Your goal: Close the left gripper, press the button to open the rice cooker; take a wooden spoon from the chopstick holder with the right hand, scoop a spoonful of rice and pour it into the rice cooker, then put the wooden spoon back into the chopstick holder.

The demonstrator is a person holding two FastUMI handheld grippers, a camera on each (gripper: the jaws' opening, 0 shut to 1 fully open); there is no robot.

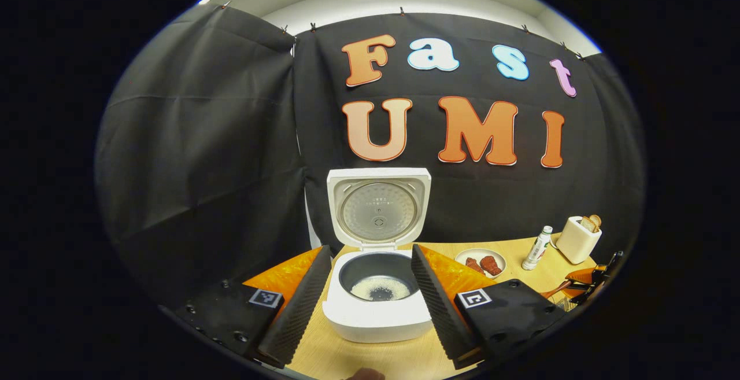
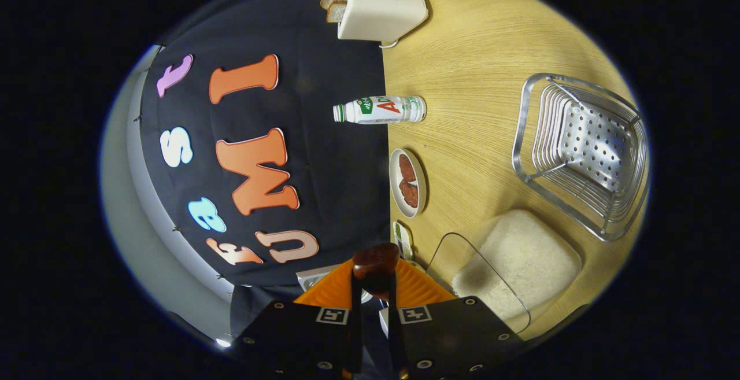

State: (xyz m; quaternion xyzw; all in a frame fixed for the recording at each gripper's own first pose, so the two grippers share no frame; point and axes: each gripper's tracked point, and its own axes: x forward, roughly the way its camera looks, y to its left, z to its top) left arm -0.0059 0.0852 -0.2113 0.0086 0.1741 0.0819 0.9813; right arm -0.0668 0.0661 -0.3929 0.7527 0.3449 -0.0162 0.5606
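**Return the spoon upright to the holder**

Your right gripper (image 2: 374,287) is clamped on the wooden spoon (image 2: 376,267); level it before lowering. Your left gripper (image 1: 370,302) stands apart. Beyond, the rice cooker (image 1: 377,293) is open, holding rice (image 1: 380,289); the chopstick holder (image 2: 584,154) lies far right.

Before my left jaws, the white rice cooker (image 1: 377,305) sits on the wooden counter (image 1: 537,279), lid raised behind its pot, rice inside. To its right: a plate of meat (image 1: 480,262), then a bottle (image 1: 536,248), then a toaster (image 1: 578,239).
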